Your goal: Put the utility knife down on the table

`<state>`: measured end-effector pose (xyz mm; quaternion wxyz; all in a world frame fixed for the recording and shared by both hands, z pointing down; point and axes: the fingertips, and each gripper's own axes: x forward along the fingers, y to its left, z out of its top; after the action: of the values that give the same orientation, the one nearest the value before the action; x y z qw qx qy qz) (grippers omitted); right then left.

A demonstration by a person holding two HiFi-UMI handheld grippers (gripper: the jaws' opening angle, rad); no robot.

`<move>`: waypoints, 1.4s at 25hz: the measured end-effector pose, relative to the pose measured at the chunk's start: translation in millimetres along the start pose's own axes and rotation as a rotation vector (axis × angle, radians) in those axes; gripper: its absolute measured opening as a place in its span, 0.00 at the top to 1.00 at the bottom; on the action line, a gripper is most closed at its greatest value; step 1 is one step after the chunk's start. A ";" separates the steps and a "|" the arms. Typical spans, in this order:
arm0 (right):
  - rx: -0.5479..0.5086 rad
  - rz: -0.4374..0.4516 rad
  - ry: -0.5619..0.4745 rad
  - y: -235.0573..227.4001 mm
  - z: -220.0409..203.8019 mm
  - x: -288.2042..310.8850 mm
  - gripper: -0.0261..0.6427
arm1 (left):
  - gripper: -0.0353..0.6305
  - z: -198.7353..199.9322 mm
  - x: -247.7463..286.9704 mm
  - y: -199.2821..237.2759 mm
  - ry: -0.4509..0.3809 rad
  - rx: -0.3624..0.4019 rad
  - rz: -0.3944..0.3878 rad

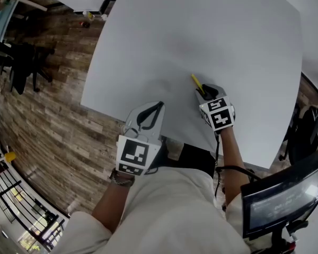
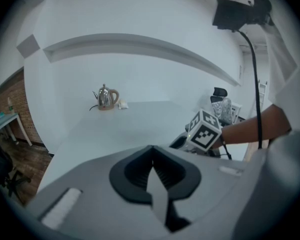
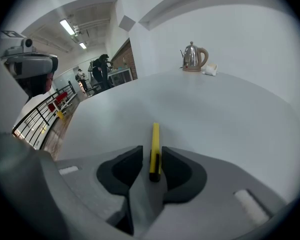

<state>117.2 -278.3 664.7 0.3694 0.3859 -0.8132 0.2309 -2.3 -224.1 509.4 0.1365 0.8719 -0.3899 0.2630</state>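
A broad, plain white worktop (image 1: pixel 201 30) fills most of the head view above a wood-plank floor (image 1: pixel 47 131). The left hand-held gripper (image 1: pixel 158 107) hovers over the worktop's near edge with its dark jaws pressed together and nothing between them. The right hand-held gripper (image 1: pixel 205 92) points down at the worktop, jaws spread. The slim yellow utility knife (image 3: pixel 154 144) lies on the surface between them, its rear end in the gap and its front reaching out past the tips. A small shiny metal kettle (image 3: pixel 192 57) stands far off at the worktop's back.
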 end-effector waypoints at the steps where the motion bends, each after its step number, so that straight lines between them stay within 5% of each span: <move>1: -0.002 0.002 -0.002 -0.9 -0.5 0.3 0.78 | 0.94 1.9 0.2 -0.8 -0.007 -0.003 0.003; 9: -0.058 -0.063 -0.040 -14.1 15.5 -20.3 0.78 | 0.94 23.2 -1.8 -4.6 -0.070 0.013 0.003; 35: 0.013 -0.194 -0.124 -14.5 30.7 -94.8 0.83 | 0.94 42.5 -18.9 -11.6 -0.153 0.087 -0.014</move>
<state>156.5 -263.9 573.2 0.3364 0.4787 -0.7919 0.1749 10.8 -223.8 463.3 0.0703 0.8973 -0.3812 0.2113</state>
